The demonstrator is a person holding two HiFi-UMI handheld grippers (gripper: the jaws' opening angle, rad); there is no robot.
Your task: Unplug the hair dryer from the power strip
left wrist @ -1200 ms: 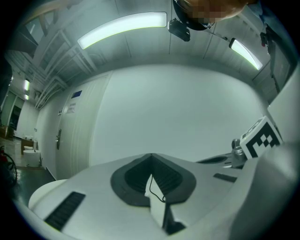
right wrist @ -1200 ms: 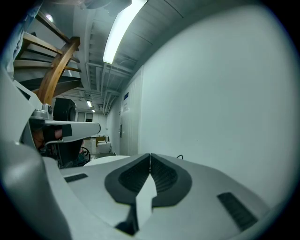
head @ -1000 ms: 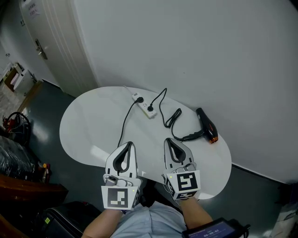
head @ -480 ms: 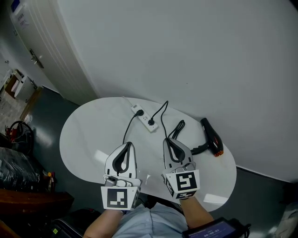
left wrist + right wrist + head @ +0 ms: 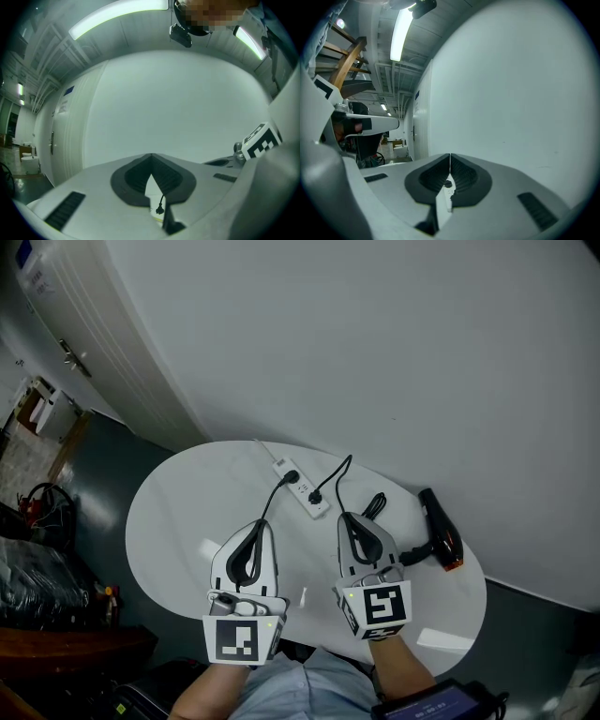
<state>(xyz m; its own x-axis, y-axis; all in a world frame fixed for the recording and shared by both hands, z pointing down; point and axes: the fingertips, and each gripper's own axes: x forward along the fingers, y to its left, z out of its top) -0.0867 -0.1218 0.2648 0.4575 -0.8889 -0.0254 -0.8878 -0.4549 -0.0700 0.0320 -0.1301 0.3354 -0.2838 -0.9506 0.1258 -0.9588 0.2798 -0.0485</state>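
Note:
A white power strip point(image 5: 302, 487) lies at the far side of the white oval table point(image 5: 178, 512), with two black plugs in it. One plug's cord loops right to the black hair dryer point(image 5: 442, 532) by the right rim. The other cord point(image 5: 272, 502) runs toward me past my left gripper point(image 5: 260, 524), which is shut and empty, short of the strip. My right gripper point(image 5: 345, 517) is shut and empty too, beside the coiled cord point(image 5: 373, 507). Between the left gripper's point(image 5: 151, 155) fingers a plug point(image 5: 160, 209) shows; past the right gripper's point(image 5: 450, 154) tips, the strip point(image 5: 445, 199).
A plain white wall point(image 5: 375, 352) rises right behind the table. A door point(image 5: 66, 343) stands at the far left, with boxes and dark clutter point(image 5: 37, 521) on the floor there. A dark device point(image 5: 431, 701) sits at my right side.
Both grippers have moved forward over the table, side by side, and now stand nearer the power strip and cords. Their jaws stay shut.

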